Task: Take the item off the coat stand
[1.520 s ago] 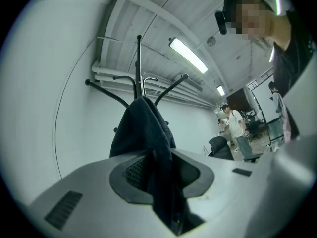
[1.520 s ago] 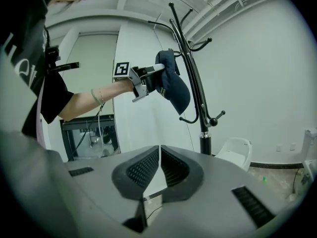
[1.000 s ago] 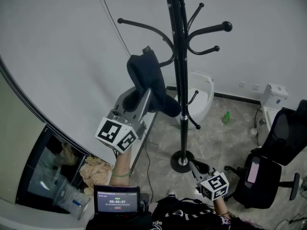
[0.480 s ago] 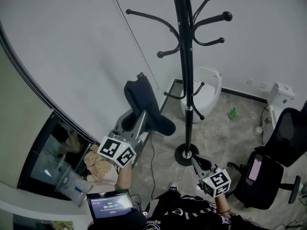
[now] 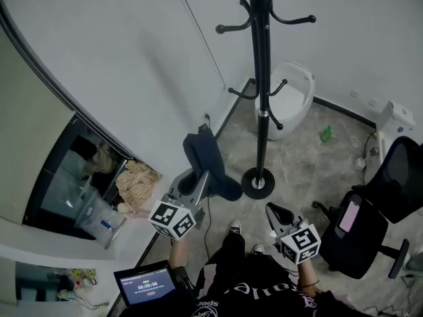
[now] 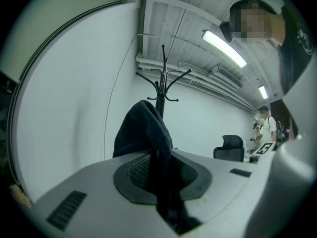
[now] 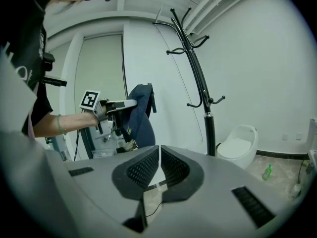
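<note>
My left gripper [image 5: 205, 176] is shut on a dark navy cloth item [image 5: 203, 157], which hangs clear of the black coat stand [image 5: 262, 78], to the left of its round base [image 5: 258, 183]. In the left gripper view the cloth [image 6: 143, 130] is pinched between the pads and bulges above them, with the coat stand [image 6: 162, 86] farther off behind it. My right gripper [image 5: 273, 212] is low on the right, near the base; its jaws [image 7: 159, 155] are shut with nothing between them. The right gripper view also shows the held cloth [image 7: 141, 115] and the coat stand [image 7: 198, 73].
A white bin [image 5: 292, 96] stands behind the stand, and a green bottle [image 5: 325, 134] lies on the floor. A black office chair [image 5: 370, 223] is at the right. A glass-fronted cabinet [image 5: 79, 183] and a beige cloth [image 5: 139, 180] are at the left. A small screen [image 5: 145, 284] is below.
The left gripper has carried the cloth item down and to the left, away from the stand's hooks. The view has drawn back from the stand. The right gripper has hardly moved.
</note>
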